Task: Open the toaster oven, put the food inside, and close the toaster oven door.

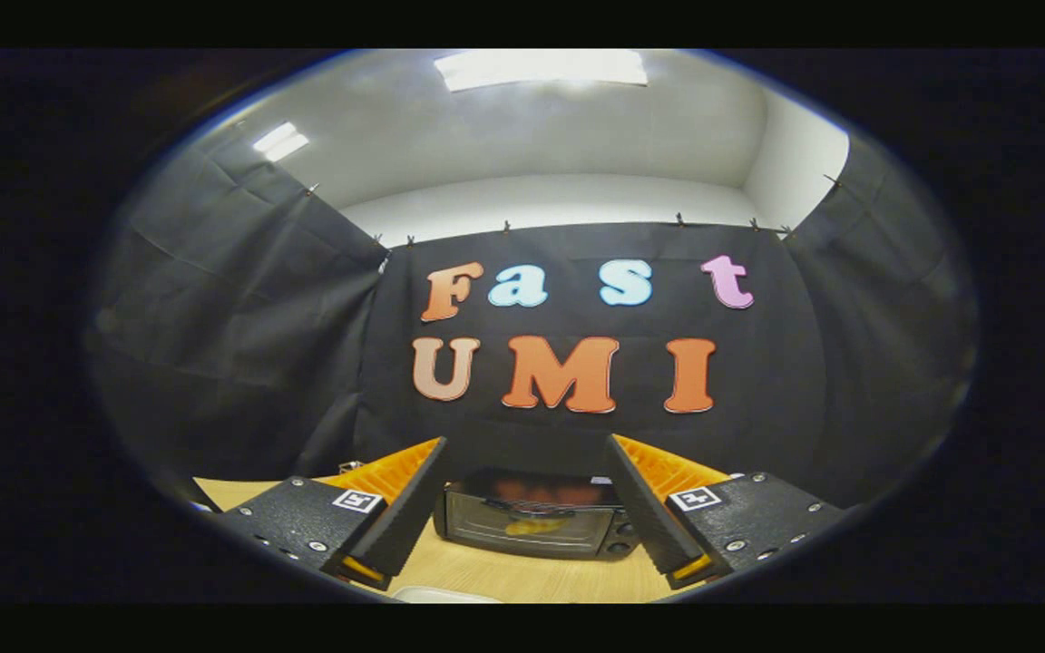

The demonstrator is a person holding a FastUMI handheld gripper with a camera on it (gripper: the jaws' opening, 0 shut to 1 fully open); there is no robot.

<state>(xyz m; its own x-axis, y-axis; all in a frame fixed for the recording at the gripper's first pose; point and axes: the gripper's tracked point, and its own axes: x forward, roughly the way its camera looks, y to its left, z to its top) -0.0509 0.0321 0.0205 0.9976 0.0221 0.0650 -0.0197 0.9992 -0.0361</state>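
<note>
- Toaster oven (536, 521) sits on a pale wooden table (522, 576), framed between the two fingers and a little beyond them, its glass door shut and facing the camera.
- At left, bare tabletop shows past the outer side of the left finger (395, 517), running to the table's edge where the black cloth wall (241, 345) hangs down behind it.
- Gripper (522, 526) is held above the table with its fingers spread wide apart and nothing between them; neither finger touches the oven.
- Open wood lies between the fingers, in front of the oven door; a sliver of a white object (445, 596) shows at the nearest edge of the table, too cut off to identify.
- Oven body is dark with a rounded top; through the glass a yellowish shape shows, unclear whether it is food or a reflection.
- Round knobs (620, 537) stand in a column on the oven's right side, just beside the right finger (645, 517).
- Behind the oven the cloth wall rises close; above it, a white ceiling with a lit panel (541, 68).
</note>
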